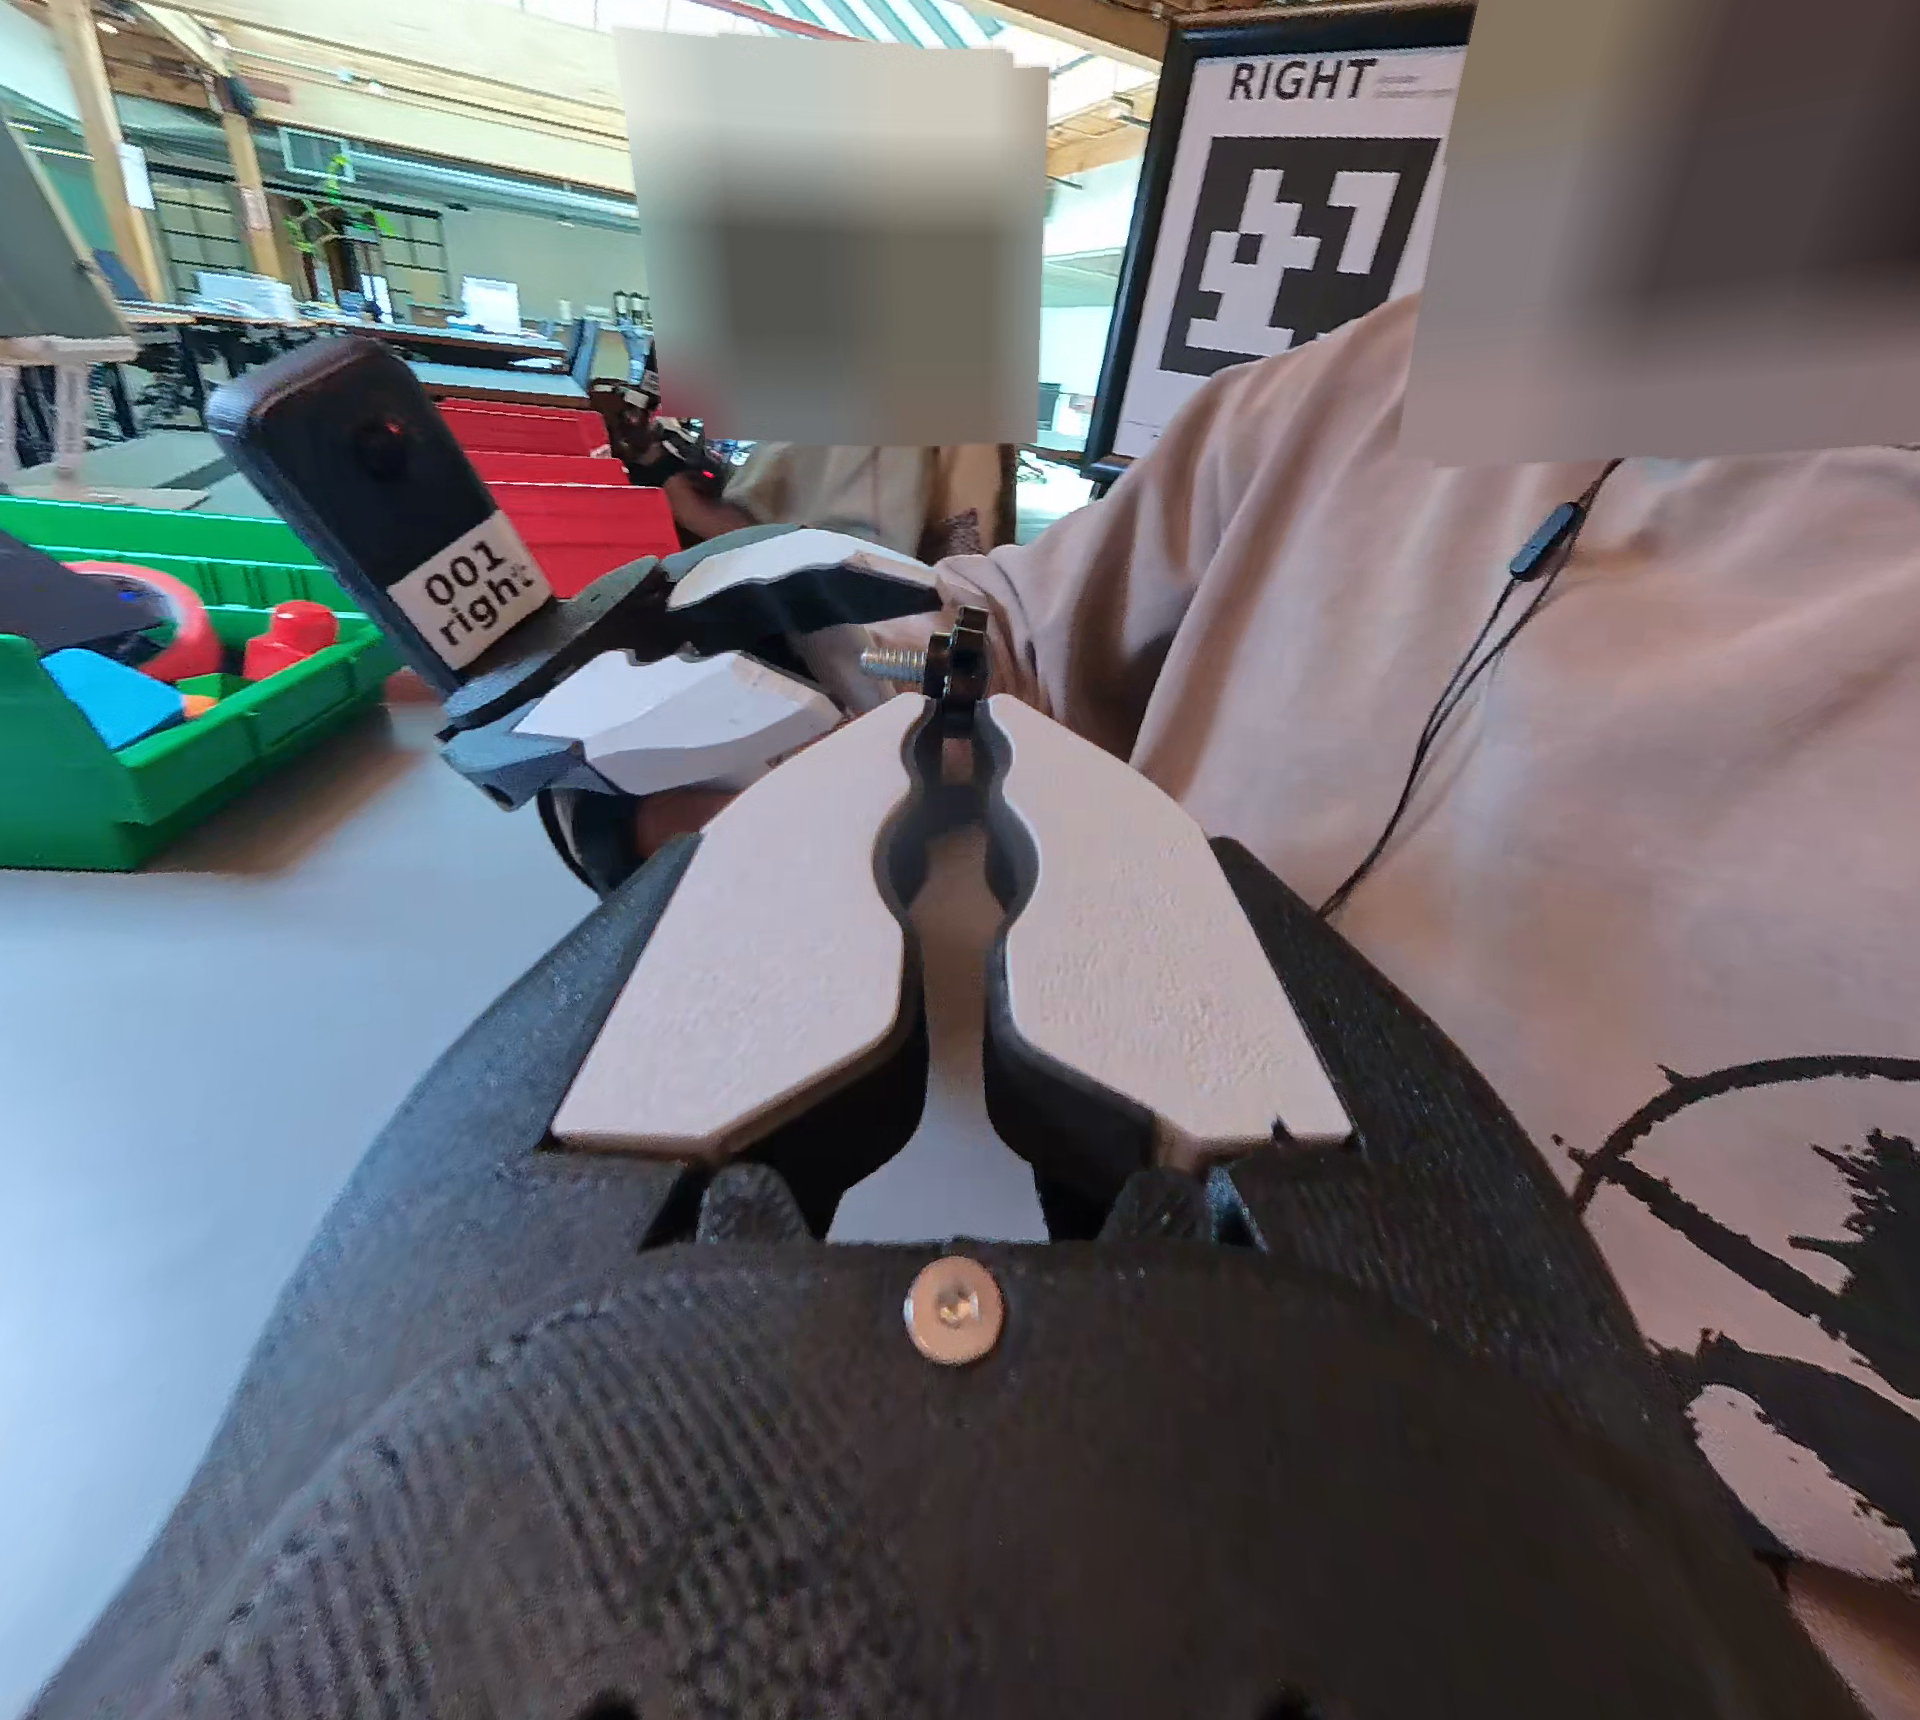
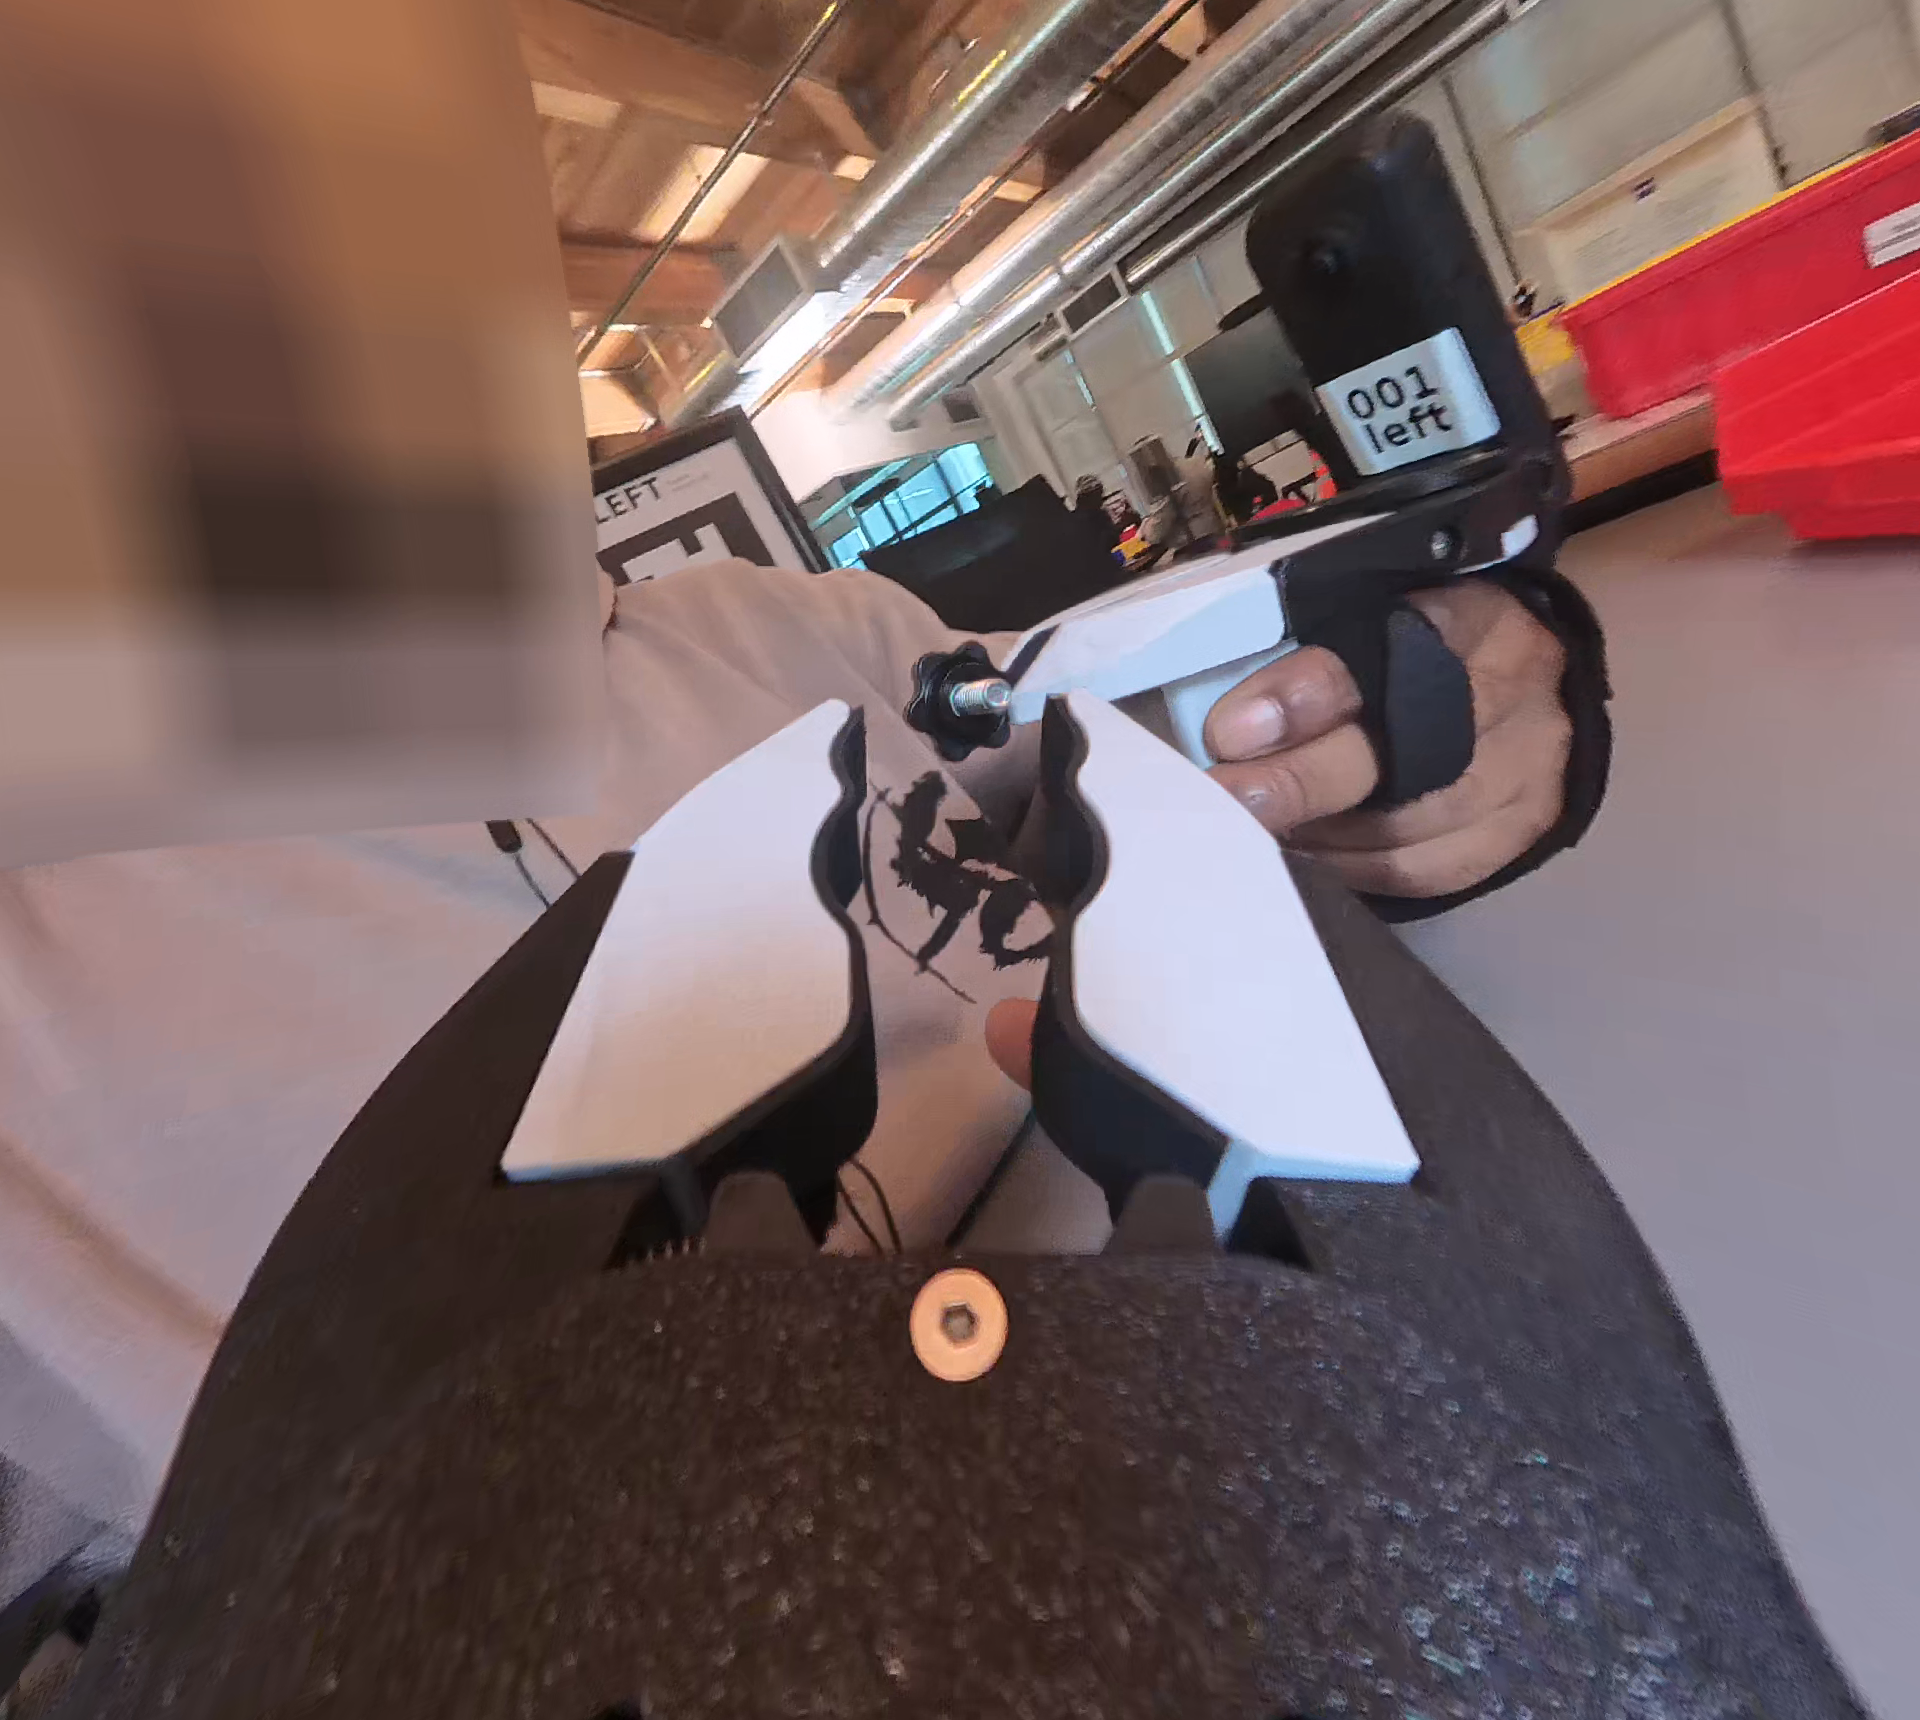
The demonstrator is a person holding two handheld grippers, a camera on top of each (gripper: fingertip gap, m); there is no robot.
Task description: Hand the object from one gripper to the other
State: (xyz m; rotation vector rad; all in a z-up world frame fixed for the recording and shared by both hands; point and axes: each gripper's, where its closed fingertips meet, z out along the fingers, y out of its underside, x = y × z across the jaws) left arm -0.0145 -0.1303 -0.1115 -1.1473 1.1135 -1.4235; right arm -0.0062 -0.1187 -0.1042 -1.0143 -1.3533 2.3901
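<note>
Knob screw (image 1: 951, 668), black star head with silver thread, is clamped at the fingertips of the left gripper (image 1: 956, 714), at 12 o'clock in the left wrist view. Right gripper (image 2: 951, 720) is seen spread wide, nothing held, the screw just beyond its tips. Green bin (image 1: 156, 735) is seen at 9 o'clock on the grey table (image 1: 208, 1047).

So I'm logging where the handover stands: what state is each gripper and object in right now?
Left gripper: shut on the knob.
Black star-shaped knob with silver threaded screw: held off the table, screw pointing toward the right gripper.
Right gripper: open, knob just beyond its fingertips, not gripped.
Green plastic bin: on the table, holding coloured items.
</note>
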